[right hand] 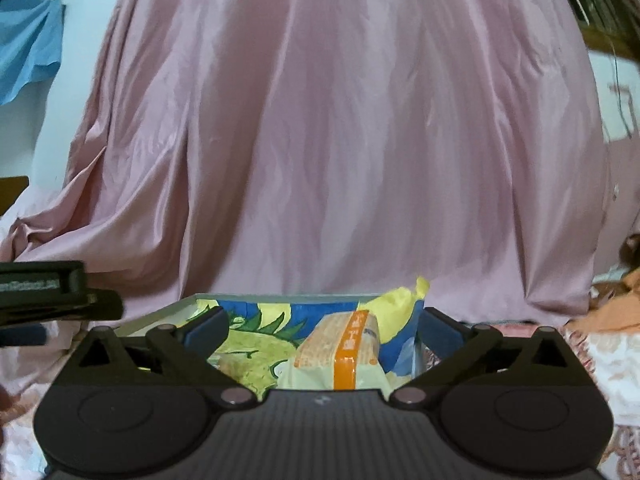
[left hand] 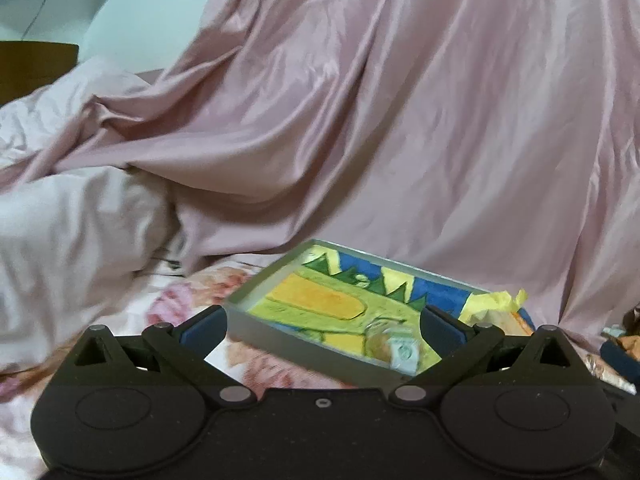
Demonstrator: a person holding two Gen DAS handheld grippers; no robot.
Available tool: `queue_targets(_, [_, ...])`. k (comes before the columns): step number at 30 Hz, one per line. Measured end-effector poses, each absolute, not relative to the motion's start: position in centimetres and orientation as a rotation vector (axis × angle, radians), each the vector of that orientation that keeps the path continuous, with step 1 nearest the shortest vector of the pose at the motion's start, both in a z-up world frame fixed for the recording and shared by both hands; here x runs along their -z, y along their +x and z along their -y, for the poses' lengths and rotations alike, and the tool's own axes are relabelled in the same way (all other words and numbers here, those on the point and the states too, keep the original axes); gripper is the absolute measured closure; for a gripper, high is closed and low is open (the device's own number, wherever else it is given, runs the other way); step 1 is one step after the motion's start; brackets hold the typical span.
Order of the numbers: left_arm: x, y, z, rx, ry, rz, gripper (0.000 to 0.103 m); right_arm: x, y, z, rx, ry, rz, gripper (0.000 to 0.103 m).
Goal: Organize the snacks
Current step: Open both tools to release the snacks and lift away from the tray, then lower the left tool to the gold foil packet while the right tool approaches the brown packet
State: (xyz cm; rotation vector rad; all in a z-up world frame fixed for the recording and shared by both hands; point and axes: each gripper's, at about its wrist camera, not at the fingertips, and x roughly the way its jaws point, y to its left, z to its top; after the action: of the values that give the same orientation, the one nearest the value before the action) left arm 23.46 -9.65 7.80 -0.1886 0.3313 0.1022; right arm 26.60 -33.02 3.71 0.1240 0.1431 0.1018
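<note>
The left gripper hangs low over a bed whose floral sheet shows below its fingers; the jaws stand wide apart with nothing between them. Just ahead of it lies a shallow grey-rimmed tray with a painted bottom of green, yellow, orange and blue. The tray sits tilted in this view, one corner toward the pink satin cloth that is draped high behind it. Inside the tray, near its near edge, lies a small clear-wrapped snack, blurred, with a pale label; what it is cannot be told. A yellow wrapper sticks up at the tray's far right edge. A paler crumpled quilt lies at the left.

The right gripper also stands open, its blue-padded fingers spread to either side and empty. Between them, from this view, the same tray is seen from its other side. In it rests a cracker packet with an orange band down its middle, lying on a pale wrapper, its far end against the yellow wrapper. The packet is inside the tray, toward the right wall. The left gripper's body shows dark at the left edge, beside the tray. An orange cloth lies at the far right on the bed
</note>
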Motion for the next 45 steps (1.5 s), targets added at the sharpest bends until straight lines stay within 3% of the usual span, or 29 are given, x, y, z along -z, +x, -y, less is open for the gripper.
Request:
queue_targets(11, [-4.7,14.9,6.1,-0.084,-0.153,-0.41,0.001,-4.6,20.0,30.5,-0.117,0.008,-0.098,0.0])
queue_targets(18, [-2.4,11.7,4.1,-0.062,-0.159,-0.473,0.001,-3.8,16.2,28.3,-0.145,-0.036,-0.168,0.0])
queue_targets(24, [-0.4,10.9,2.5,-0.049,-0.169,-0.551,0.001,-3.1,13.1,27.3,-0.188,-0.014,-0.294,0.0])
queue_targets(32, [2.5,11.0,1.2,-0.047,-0.14,-0.642,0.001,-0.3,13.0,25.2,-0.281,-0.048,-0.623,0.0])
queue_targets(45, [4.5,15.9,1.7,0.016,-0.13,-0.686,0.001,2.7,14.7,23.1,-0.314,-0.105,-0.802,0.0])
